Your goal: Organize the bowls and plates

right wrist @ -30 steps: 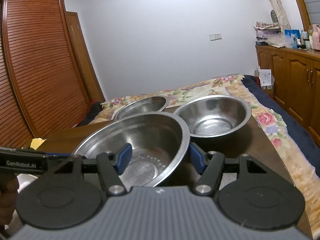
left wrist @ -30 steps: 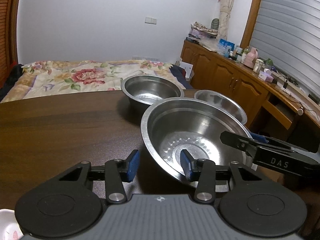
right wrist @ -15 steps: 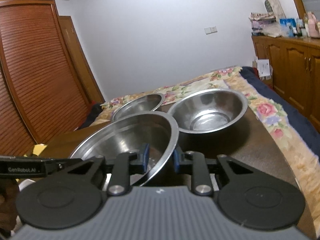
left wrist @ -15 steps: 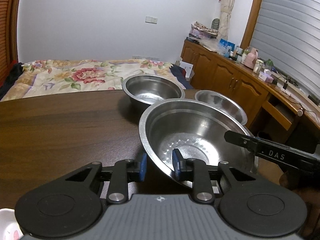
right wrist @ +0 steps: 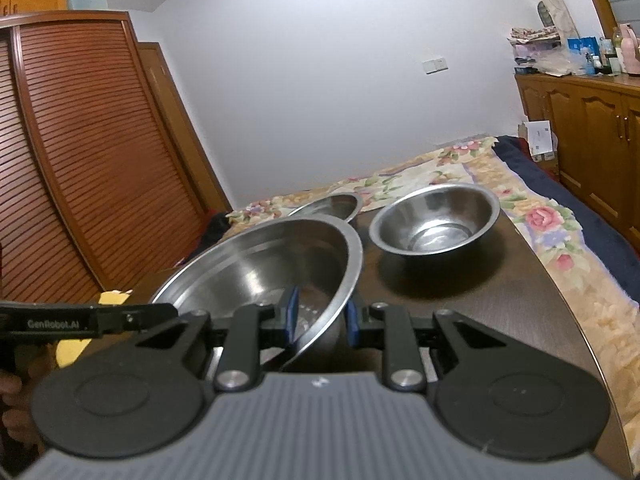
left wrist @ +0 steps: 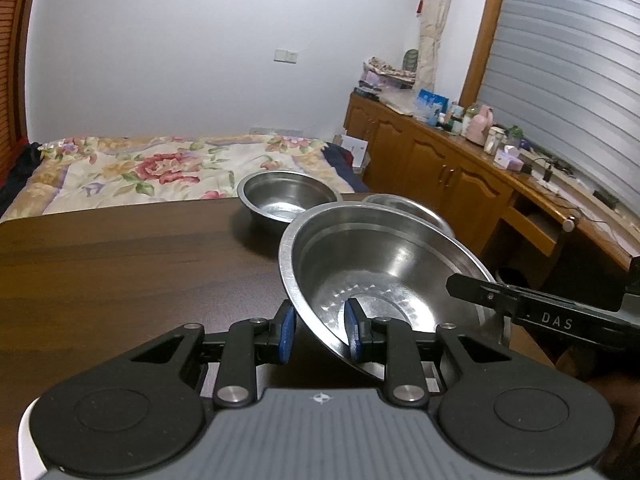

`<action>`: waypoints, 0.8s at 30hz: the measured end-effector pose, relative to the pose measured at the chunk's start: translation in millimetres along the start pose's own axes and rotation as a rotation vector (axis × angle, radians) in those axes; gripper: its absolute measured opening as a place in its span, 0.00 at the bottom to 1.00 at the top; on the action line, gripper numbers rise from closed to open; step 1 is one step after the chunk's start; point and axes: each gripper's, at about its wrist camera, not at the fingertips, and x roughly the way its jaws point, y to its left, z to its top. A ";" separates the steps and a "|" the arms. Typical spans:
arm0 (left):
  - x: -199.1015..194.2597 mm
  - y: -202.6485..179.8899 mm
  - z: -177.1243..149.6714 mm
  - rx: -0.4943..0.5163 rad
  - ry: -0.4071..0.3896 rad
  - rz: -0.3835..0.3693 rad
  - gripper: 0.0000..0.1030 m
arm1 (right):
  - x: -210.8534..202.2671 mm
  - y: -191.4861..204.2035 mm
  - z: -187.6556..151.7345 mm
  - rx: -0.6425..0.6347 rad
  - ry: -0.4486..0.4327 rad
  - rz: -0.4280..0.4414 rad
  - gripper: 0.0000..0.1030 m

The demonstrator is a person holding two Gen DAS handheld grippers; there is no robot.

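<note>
A large steel bowl (left wrist: 384,264) (right wrist: 264,264) hangs tilted above the dark wooden table (left wrist: 120,264), held from two sides. My left gripper (left wrist: 319,330) is shut on its near rim, one blue pad inside and one outside. My right gripper (right wrist: 320,318) is shut on the opposite rim in the same way. A medium steel bowl (left wrist: 286,200) (right wrist: 434,220) stands on the table behind it. A third, smaller steel bowl (left wrist: 408,208) (right wrist: 330,206) is partly hidden by the large one.
The table edge (right wrist: 560,292) runs close on the right, with a flowered bed (left wrist: 140,168) beyond. Wooden cabinets (left wrist: 440,176) with clutter on top line the right wall. A louvred wardrobe (right wrist: 80,160) stands at the left. A yellow object (right wrist: 80,344) lies low left.
Both grippers went from open to shut on the large bowl's rim. The bowl has since risen off the table and tilted, and both views have lifted with it.
</note>
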 end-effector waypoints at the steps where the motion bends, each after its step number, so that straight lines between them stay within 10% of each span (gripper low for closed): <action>1: -2.7 -0.4 -1.0 0.001 -0.001 -0.005 0.27 | -2.1 0.5 0.1 -0.002 -0.001 0.000 0.25; 24: -21.5 -6.1 -43.9 0.026 0.047 -0.049 0.28 | -23.4 -0.8 -31.6 0.029 0.052 -0.008 0.26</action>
